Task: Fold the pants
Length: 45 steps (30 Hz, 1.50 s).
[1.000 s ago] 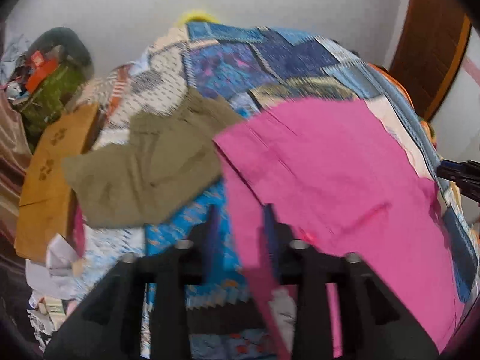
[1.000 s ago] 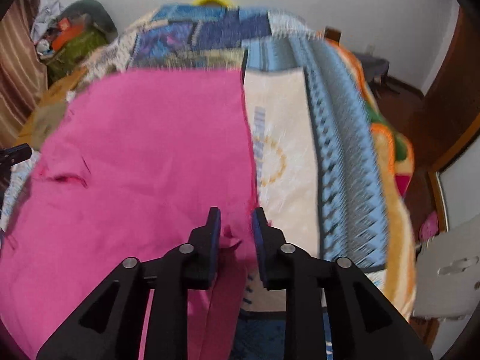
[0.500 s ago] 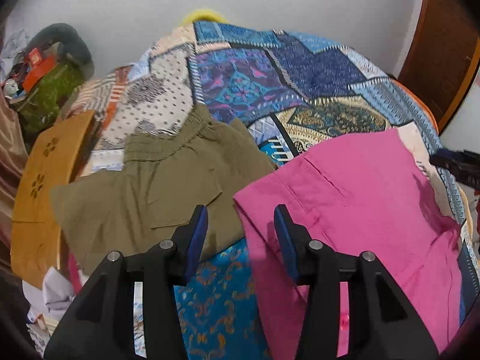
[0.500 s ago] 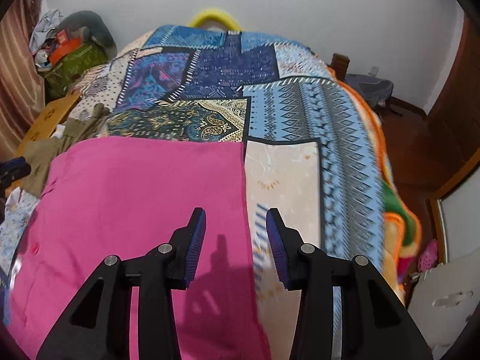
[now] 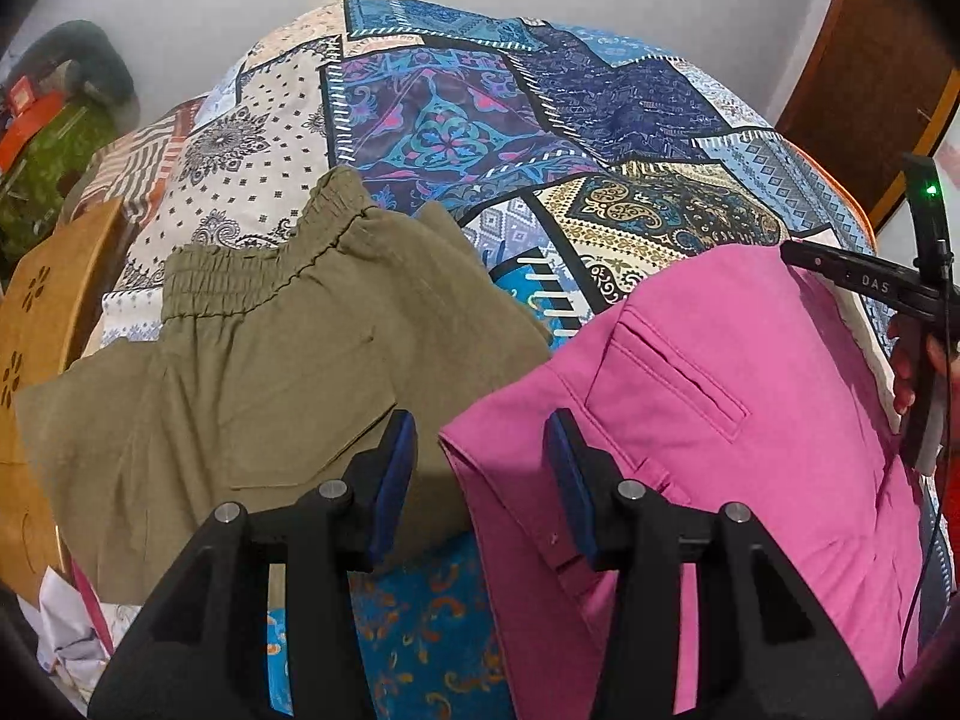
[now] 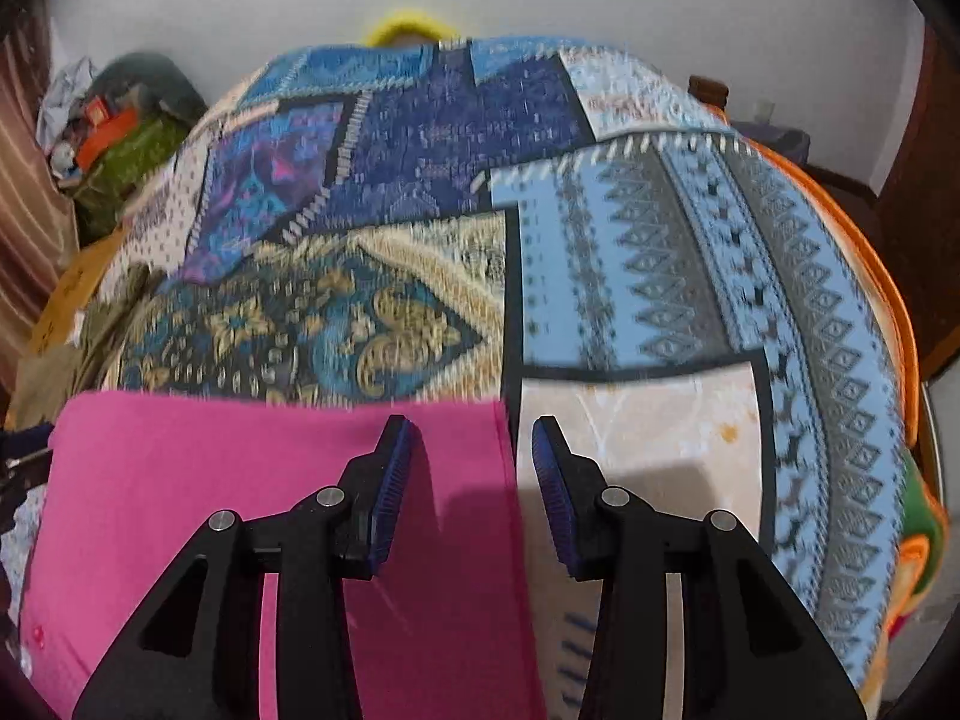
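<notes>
The pink pants [image 5: 708, 420] lie flat on the patchwork bedspread [image 5: 456, 120], a welt pocket facing up. My left gripper [image 5: 480, 468] is open and empty above their near left corner. In the right wrist view the pink pants [image 6: 240, 510] fill the lower left, and my right gripper [image 6: 471, 474] is open and empty over their far right corner. The right gripper also shows at the right edge of the left wrist view [image 5: 870, 288].
Olive pants [image 5: 258, 360] with an elastic waistband lie on the bed left of the pink pair, touching it. A wooden board [image 5: 36, 324] leans at the bed's left side. A pile of bags [image 6: 114, 138] sits at the far left. A wooden door [image 5: 870, 78] stands at right.
Both grippers let go of the pink pants and opened. The pants dropped flat on the bed, and both grippers drew back from them.
</notes>
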Motion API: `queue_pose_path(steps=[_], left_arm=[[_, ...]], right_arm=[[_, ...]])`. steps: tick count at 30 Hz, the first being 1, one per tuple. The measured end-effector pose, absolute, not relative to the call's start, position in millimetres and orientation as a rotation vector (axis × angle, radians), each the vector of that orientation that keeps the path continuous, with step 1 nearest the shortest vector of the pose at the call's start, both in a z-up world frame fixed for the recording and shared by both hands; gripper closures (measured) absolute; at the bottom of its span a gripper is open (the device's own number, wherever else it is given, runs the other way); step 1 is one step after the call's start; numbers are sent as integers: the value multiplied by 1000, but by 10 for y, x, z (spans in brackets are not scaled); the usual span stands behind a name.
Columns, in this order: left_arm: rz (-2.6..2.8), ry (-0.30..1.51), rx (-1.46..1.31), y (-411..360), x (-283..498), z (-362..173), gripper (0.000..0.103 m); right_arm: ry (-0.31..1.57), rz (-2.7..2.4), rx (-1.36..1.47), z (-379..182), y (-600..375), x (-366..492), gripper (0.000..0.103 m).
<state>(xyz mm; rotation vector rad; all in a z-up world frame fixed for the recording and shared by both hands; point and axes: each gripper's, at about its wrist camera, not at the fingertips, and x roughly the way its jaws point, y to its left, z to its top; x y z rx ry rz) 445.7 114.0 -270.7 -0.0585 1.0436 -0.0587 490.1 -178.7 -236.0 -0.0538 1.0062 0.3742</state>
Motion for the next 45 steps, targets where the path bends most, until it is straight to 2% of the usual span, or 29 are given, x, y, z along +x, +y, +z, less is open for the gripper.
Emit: queue_pose_path(steps=[2,6,11,20,30,38,45], left_arm=[[-71,1041,-76,1136,4457,-2716,71],[-26,1044,-71,1130,4454,-2735,87],[9,1027,-3,1084,4398,-2618,95],[14,893,14,1037,4219,-1872,96],[-31,781,92,718,3554,-1192,96],[-72,738,147,515,2796,-1058,96],[-120,779,168,391,2140,-1354,96]], right_arm=[[993,377,-40,-2366,-1789,4911,66],[962,380,-45,-2359,-1784,4882,97],[912,388,8,-2228,-1838,4867,99],[830,386,-19,-1666,-1913,4699,100],[738,397,-3,-951,-2251,4018,100],[713,429,-13,-707,-2481,3246,100],[791,429,-15,-998,-2583,2676,100]])
